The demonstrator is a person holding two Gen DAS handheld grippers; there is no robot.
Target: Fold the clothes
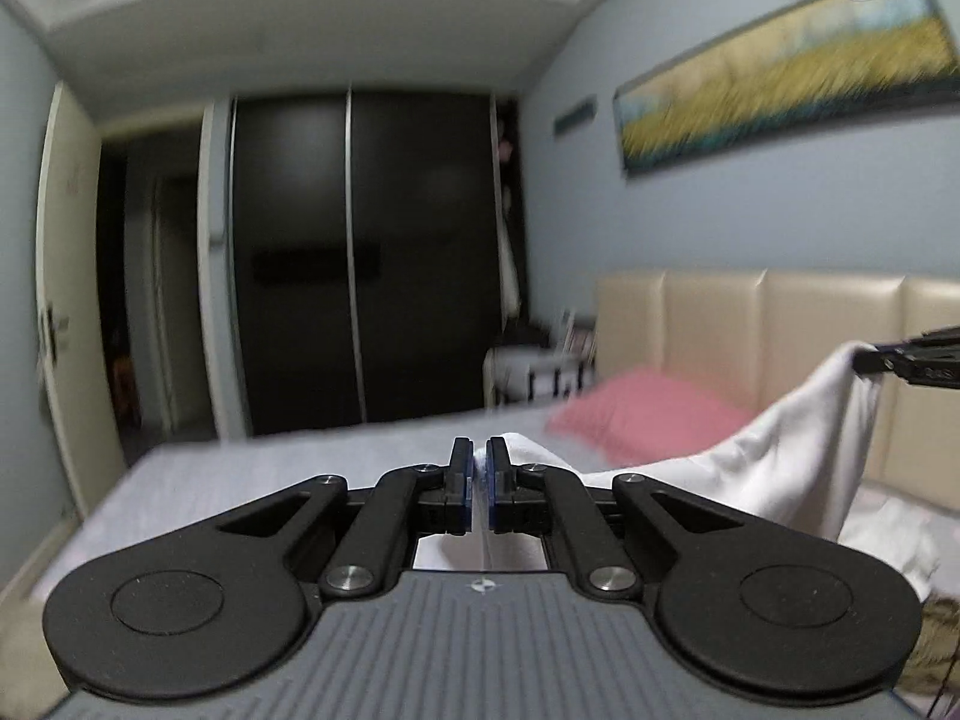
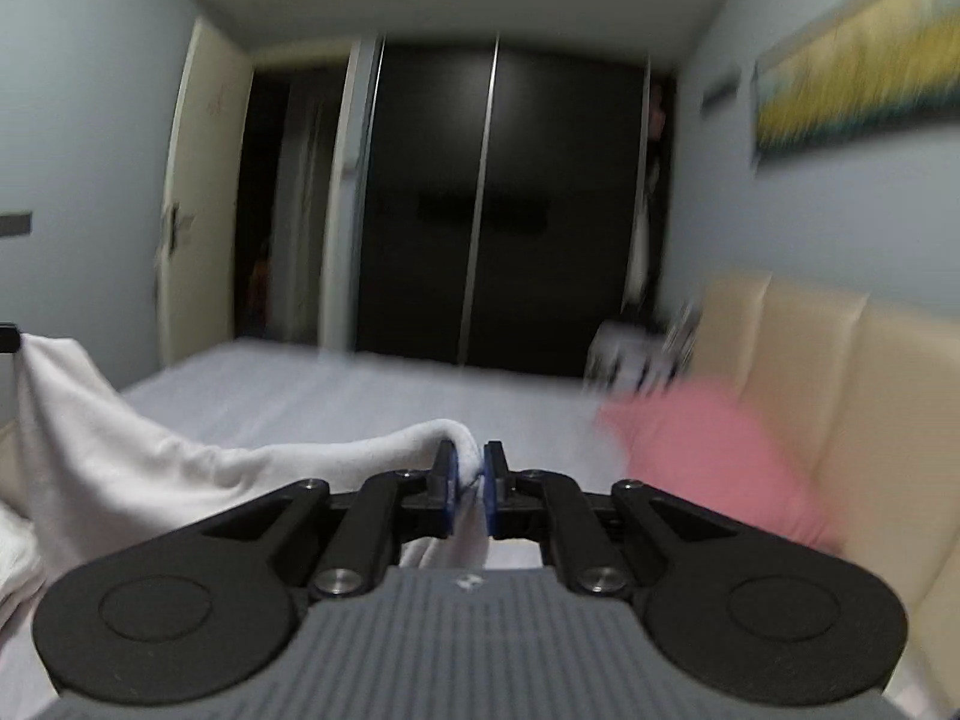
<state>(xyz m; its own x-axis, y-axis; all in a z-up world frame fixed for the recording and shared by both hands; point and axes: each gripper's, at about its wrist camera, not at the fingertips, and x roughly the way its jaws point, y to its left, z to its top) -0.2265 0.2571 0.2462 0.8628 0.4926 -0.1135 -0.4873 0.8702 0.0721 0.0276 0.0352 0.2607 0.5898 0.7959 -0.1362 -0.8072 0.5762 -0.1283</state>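
Hanging white garment (image 1: pixel 798 438) between left hand-held gripper (image 1: pixel 479 468) and right hand-held gripper (image 2: pixel 471 471), above bed (image 1: pixel 288 474)

Pink pillow (image 1: pixel 645 414) against beige headboard (image 1: pixel 750 324), dark wardrobe (image 1: pixel 360 252) beyond, landscape painting (image 1: pixel 786 72) above.

The right claw (image 1: pixel 864 360) is cut off by the right edge of the left wrist view, so only its tip shows. The white garment (image 2: pixel 150 468) runs below each claw body, its lower part hidden. The pink pillow (image 2: pixel 720 456), wall painting (image 2: pixel 858 66) and nightstand clutter (image 2: pixel 648 354) are smeared by blur.
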